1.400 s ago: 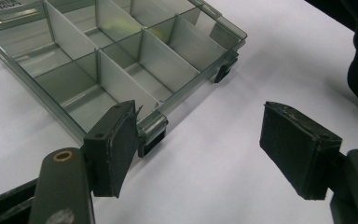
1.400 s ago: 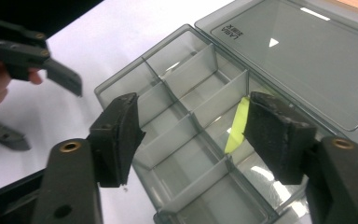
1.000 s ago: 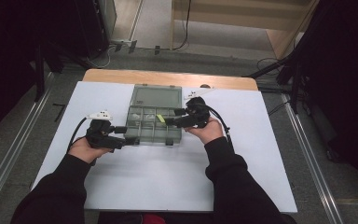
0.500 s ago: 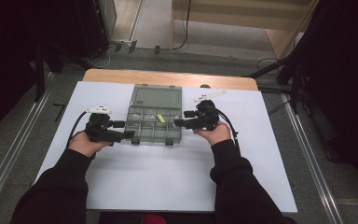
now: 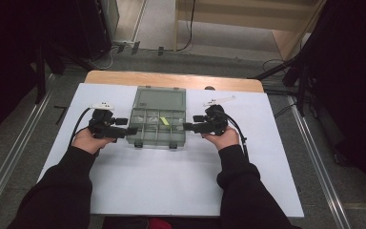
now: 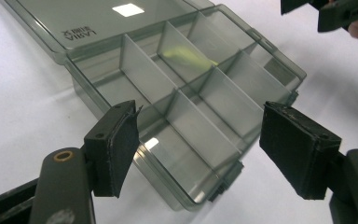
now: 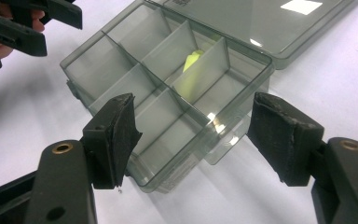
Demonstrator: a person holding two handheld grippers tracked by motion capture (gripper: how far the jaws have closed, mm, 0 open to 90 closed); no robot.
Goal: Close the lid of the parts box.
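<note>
A clear grey compartment box (image 5: 156, 128) lies mid-table, its lid (image 5: 161, 98) folded open flat on the far side. A small yellow-green piece (image 5: 164, 121) lies in one of the middle compartments (image 7: 193, 59) and shows dimly through a divider (image 6: 186, 56). My left gripper (image 5: 134, 130) is at the box's left side, open, with its jaws spread wide around the near left corner (image 6: 205, 140). My right gripper (image 5: 187, 127) is at the box's right side, also open and holding nothing (image 7: 198, 133). Each gripper view catches the other gripper beyond the box.
The box sits on a white tabletop (image 5: 171, 181) with a wooden strip (image 5: 171, 78) along its far edge. Cables trail from both grippers. Metal rails (image 5: 9, 157) run along both sides of the table on the floor.
My right gripper has drawn back to the right, off the box's compartments to its right edge. The left gripper shifted slightly farther along the left side. The yellow-green piece now shows uncovered.
</note>
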